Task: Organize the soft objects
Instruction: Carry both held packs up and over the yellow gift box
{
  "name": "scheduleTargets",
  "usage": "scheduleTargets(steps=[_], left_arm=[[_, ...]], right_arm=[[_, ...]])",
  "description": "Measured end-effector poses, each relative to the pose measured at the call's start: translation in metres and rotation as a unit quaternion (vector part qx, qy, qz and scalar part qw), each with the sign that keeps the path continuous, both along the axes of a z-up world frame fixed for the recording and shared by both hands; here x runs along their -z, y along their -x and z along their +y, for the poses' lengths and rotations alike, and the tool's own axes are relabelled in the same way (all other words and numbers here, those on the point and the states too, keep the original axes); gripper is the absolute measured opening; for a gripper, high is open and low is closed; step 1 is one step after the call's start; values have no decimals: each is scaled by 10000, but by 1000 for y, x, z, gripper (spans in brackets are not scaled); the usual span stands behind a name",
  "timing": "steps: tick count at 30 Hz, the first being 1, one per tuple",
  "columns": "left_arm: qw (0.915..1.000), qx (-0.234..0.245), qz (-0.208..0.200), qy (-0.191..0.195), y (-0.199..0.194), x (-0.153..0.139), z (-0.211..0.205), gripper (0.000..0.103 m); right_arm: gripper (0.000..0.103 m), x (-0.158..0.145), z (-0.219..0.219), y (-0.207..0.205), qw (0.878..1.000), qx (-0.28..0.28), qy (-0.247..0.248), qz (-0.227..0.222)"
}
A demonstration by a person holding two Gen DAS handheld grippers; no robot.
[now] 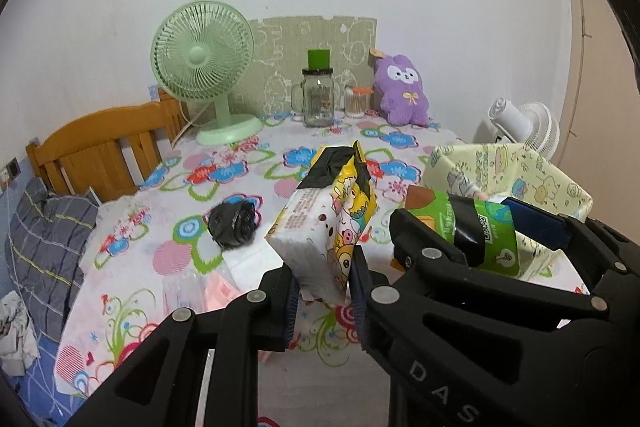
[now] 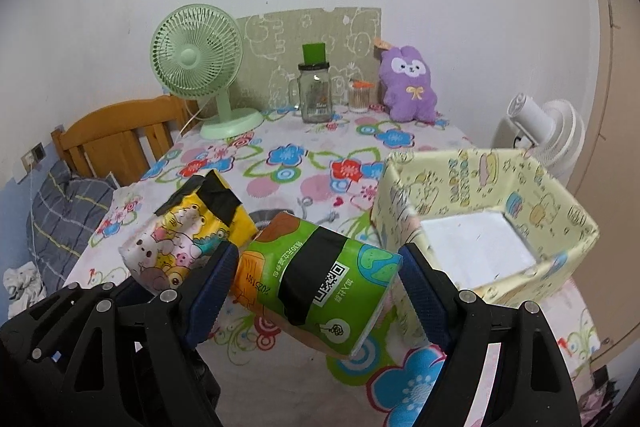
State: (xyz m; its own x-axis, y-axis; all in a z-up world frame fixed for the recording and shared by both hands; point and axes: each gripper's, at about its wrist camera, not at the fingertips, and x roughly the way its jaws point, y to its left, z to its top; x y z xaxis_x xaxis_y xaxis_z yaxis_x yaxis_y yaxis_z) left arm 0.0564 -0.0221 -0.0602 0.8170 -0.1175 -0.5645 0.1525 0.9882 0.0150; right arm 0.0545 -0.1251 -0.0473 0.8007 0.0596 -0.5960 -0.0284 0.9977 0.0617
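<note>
Black jaws of the left gripper (image 1: pixel 322 291) pinched the yellow tissue pack (image 1: pixel 326 223) tight above the counter (image 1: pixel 224 155); the right gripper (image 2: pixel 316 287) held the green tissue pack (image 2: pixel 320 279) across wide-set jaws; both should probably be carried level over the fabric box (image 2: pixel 492 187) by the counter's right edge, then released inside.

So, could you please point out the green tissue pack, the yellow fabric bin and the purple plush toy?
green tissue pack (image 2: pixel 320 279): right wrist view, on its black band.
yellow fabric bin (image 2: pixel 472 175): right wrist view, on its far inner wall.
purple plush toy (image 1: pixel 404 91): left wrist view, on its belly.
</note>
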Motion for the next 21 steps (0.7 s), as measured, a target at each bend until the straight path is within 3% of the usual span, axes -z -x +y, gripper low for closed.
scheduleTargets(steps=[21], left_arm=[[9995,98,-277,134,-4,-35,-15,22]], right_arm=[[83,-40,-13,-2,9993,-3,148,-332]])
